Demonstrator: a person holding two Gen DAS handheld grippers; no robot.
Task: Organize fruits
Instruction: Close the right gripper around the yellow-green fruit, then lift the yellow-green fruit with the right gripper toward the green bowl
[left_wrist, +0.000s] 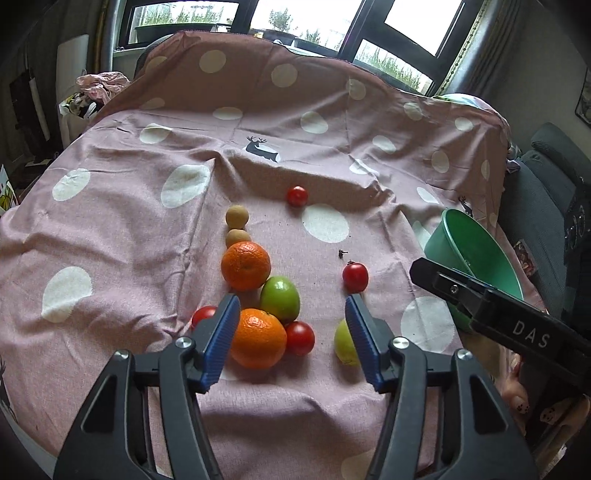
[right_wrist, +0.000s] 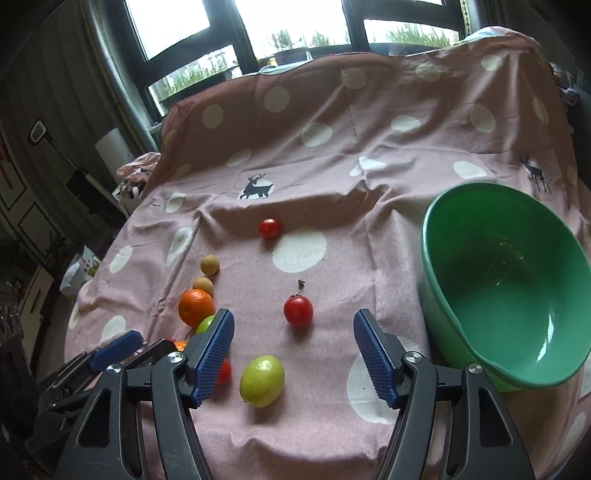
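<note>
Both pairs of tongs stand spread and pinch nothing. The left tongs (left_wrist: 291, 334) hover over a cluster on the pink dotted cloth (left_wrist: 122, 229) covering the counter — a round orange (left_wrist: 258, 339) just inside the left pad, a green apple (left_wrist: 279, 298) and a small red tomato (left_wrist: 300, 338) beside it. The right tongs (right_wrist: 293, 356) hang above a yellow-green oval fruit (right_wrist: 262, 380) — the empty green plastic bowl (right_wrist: 506, 280) sits to their right.

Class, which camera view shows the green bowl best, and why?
The right wrist view: the green bowl shows nearly whole, rim and empty inside. In the left wrist view the right gripper's body hides much of it, leaving only its far rim and part of the inside.
</note>
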